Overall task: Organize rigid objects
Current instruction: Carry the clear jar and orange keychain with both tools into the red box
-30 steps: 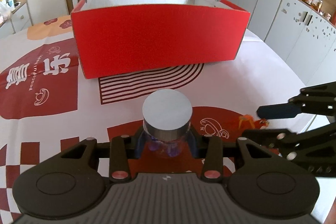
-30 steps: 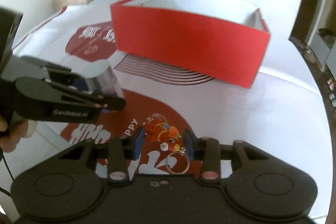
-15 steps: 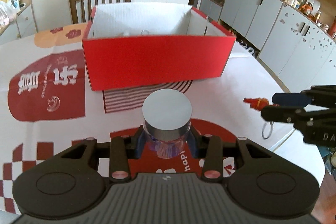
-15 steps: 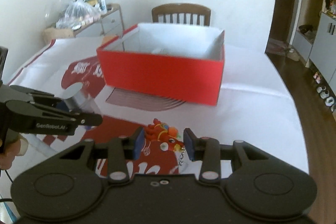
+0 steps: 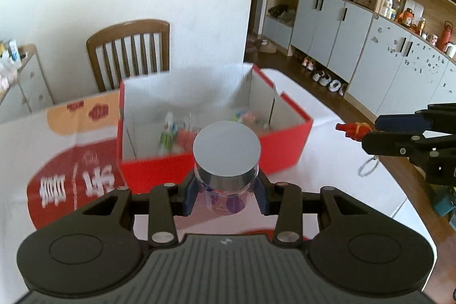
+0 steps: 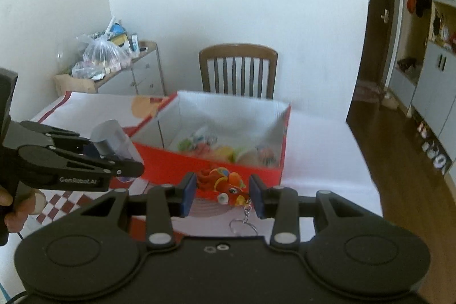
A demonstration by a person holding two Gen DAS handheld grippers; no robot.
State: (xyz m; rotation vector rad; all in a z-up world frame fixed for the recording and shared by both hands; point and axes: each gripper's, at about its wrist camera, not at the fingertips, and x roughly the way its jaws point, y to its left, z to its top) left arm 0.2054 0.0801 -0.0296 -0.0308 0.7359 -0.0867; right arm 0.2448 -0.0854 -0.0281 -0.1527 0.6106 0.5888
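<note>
Clear jar [image 5: 226,161], flat grey lid, upright, clamped between blue pads of left claw [image 5: 226,194]; raised off worktop [image 5: 327,161], in front of red box [image 5: 216,164]. Orange-red keychain toy [image 6: 223,183] pinched between pads of right claw [image 6: 223,197]; key ring dangling below, also off worktop. Box open-topped, white inside, blurred colourful items at bottom. Wooden chair [image 6: 238,70] behind box. Patterned red-and-white cloth [image 5: 71,161] over worktop.

The box [image 5: 213,161] sits on the table [image 5: 327,184], toys [image 6: 225,153] inside it, a chair [image 6: 238,70] behind it.
</note>
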